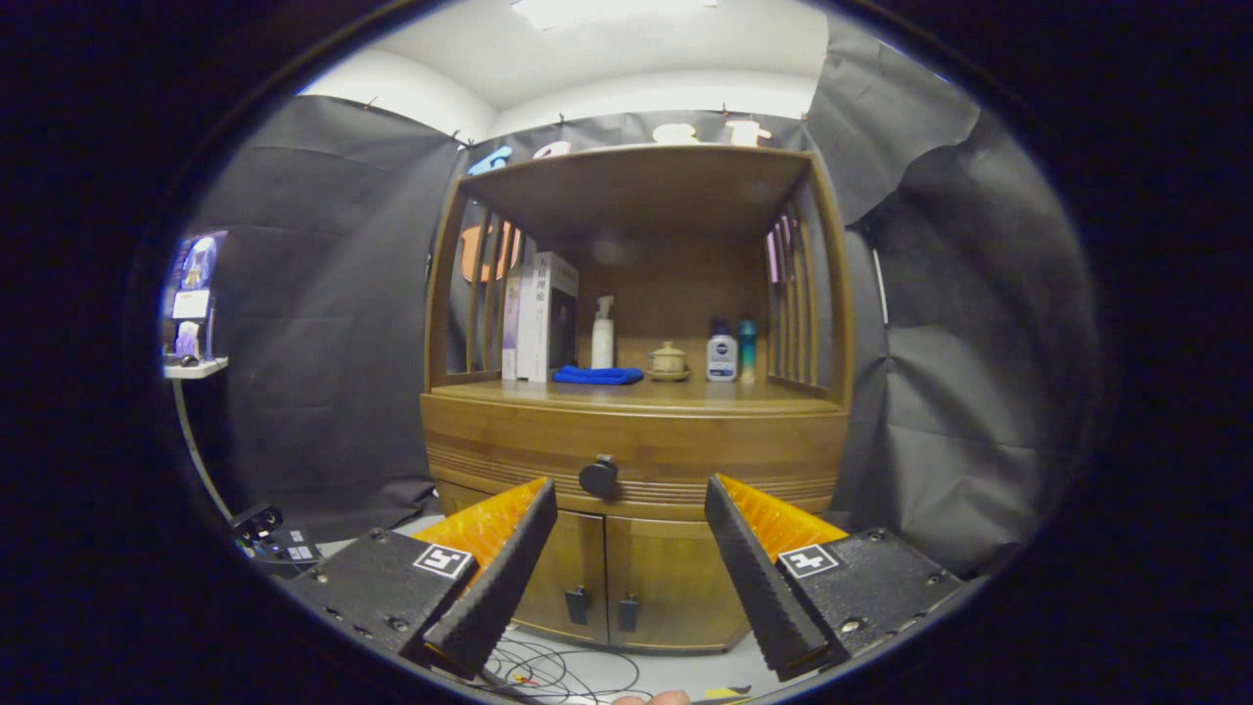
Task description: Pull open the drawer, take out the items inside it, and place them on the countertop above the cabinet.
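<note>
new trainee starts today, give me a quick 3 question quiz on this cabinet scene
1. True or false: the drawer is already pulled open.
2. What lies on the countertop just in front of the spray bottle? A) blue cloth B) spoon C) plate
3. The gripper has its fingers ____, with the drawer knob beyond them.

Key: 1 false, it is closed. 2 A, the blue cloth. 3 open.
</note>
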The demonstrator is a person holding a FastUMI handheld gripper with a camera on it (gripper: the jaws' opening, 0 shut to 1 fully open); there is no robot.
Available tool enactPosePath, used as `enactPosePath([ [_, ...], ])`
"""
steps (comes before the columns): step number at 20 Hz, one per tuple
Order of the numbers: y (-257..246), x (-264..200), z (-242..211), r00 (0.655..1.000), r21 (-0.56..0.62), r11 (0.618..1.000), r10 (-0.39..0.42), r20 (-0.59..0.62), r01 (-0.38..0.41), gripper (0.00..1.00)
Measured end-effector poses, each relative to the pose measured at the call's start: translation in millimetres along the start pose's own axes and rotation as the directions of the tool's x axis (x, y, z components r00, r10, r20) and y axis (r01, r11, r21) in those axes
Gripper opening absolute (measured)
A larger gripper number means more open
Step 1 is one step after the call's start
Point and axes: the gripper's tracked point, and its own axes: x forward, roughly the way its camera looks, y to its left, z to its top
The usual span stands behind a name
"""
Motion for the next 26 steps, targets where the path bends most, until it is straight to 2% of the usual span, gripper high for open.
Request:
enactPosePath([
  [9,22.0,116.3,-25.7,0.994,-0.058,0.996,-0.075,-0.078,0.071,0.99],
  [14,15.6,144.8,-44.5,0.985,-0.059,0.993,-0.105,-0.136,0.098,0.99],
  [18,12.8,153.4,-41.2,0.983,-0.086,0.99,-0.124,-0.133,0.113,0.97],
  [20,14.5,157.7,-43.7,0.982,-0.087,0.991,-0.115,-0.148,0.103,0.92],
  [22,15.9,162.0,-43.5,0.982,-0.082,0.992,-0.112,-0.155,0.1,0.83],
  [25,18.1,164.5,-48.5,0.975,-0.053,0.992,-0.12,-0.186,0.112,0.6],
  [26,15.4,164.2,-48.6,0.97,-0.048,0.989,-0.144,-0.195,0.137,0.55],
])
